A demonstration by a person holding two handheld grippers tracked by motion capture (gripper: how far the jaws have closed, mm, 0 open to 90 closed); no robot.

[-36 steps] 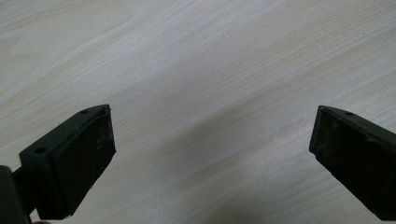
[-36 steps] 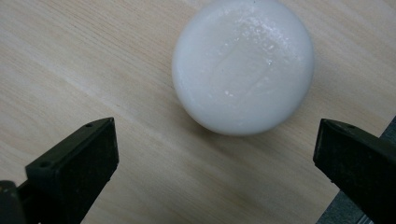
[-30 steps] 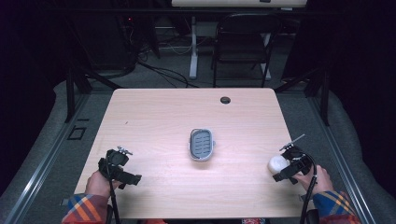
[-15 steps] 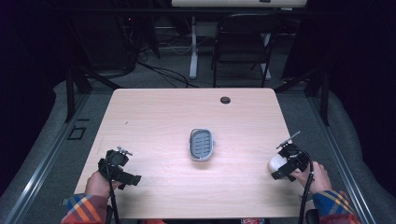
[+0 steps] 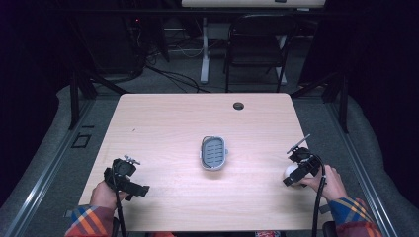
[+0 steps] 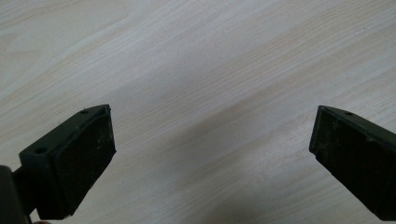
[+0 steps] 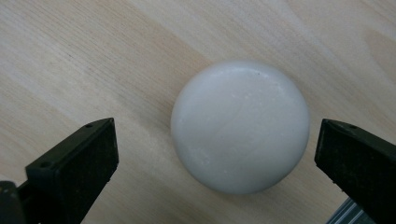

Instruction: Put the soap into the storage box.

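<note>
Right gripper (image 5: 294, 173) sits at the table's (image 5: 163, 123) near right corner, jaws spread wide and pointing down at a white round soap (image 7: 240, 125) — the soap lies flat on the wood between the jaws, closer to the right jaw in the right gripper view, touching neither. From above, the soap (image 5: 289, 171) shows as a pale patch just beside the gripper, close to the table's right edge. Left gripper (image 5: 127, 177) hovers over the near left part of the table, its jaws also spread apart with nothing but bare wood between them. A grey oval soap dish (image 5: 214, 152) with a slotted floor rests near the table's middle, well apart from both grippers. A small dark hole (image 5: 238, 105) marks the far edge.
</note>
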